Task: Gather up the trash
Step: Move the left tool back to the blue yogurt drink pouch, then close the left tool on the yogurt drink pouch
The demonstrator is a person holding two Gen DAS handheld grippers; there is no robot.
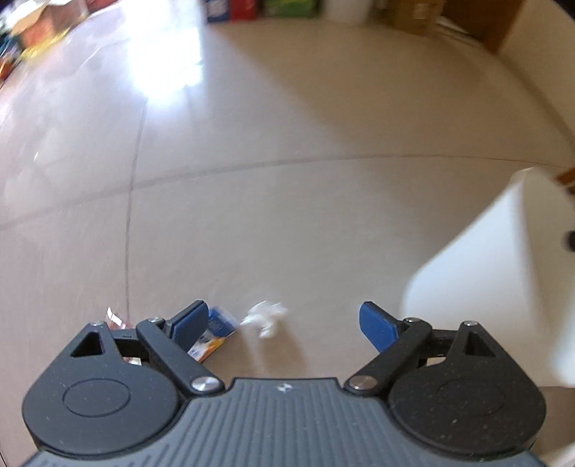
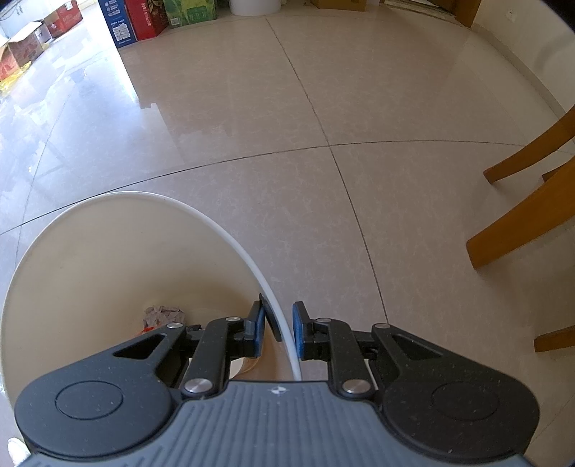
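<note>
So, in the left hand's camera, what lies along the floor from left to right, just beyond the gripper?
Pinkish scrap → blue and orange wrapper → crumpled white paper → white bin.

Daylit room, bright overall. Left wrist view: heavy motion blur; strong white glare patch on the floor (image 1: 165,64) at upper left, boxes (image 1: 39,25) smeared. Right wrist view: sharp; soft sheen on the floor tiles (image 2: 54,107) at left, chair legs (image 2: 521,222) crisp. Both views bow strongly at the edges; corners vignette dark.
</note>
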